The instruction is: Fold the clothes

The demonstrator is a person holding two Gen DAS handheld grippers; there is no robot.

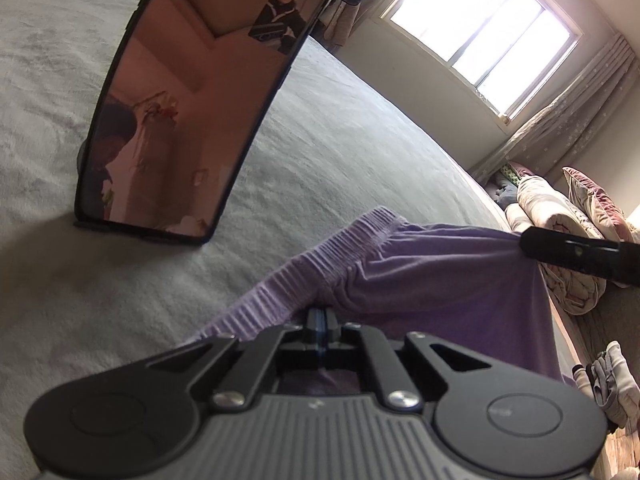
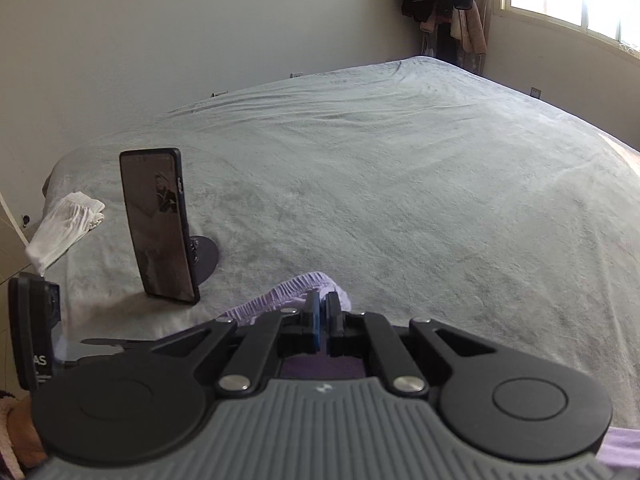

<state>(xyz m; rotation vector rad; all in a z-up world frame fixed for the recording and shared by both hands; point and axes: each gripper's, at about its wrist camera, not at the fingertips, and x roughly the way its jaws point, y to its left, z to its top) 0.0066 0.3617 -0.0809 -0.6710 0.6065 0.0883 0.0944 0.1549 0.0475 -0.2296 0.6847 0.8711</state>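
**Two tongs, one purple garment held up over the bed**

Two things sit at the far left of the bed: a crumpled white cloth (image 2: 68, 228) near the edge, and just to its right a phone (image 2: 160, 226) propped upright on a round stand. Neither is touched.

Right of the phone comes the purple garment (image 1: 420, 280), its ribbed waistband (image 1: 280, 280) nearest the phone. The left tongs (image 1: 319, 318) are closed on the fabric just below that band. Further right, the right tongs (image 2: 322, 316) are pinched shut on the same garment at its upper edge; from the left camera they show as a dark bar reaching into the bunched cloth. Between the two grips the fabric hangs taut and droops down past the bed's near side, so it looks lifted rather than laid flat on the grey blanket (image 2: 400, 180).

My guess is that the step in hand is carrying or spreading the piece; whether it is going down to be flattened or a fold is being brought over, I cannot say. The next move calls for both grips to travel together, keeping the edge level and clear of the phone.

No basket or box is in sight. Off the right side, rolled bedding (image 1: 560, 240) lies in a heap.
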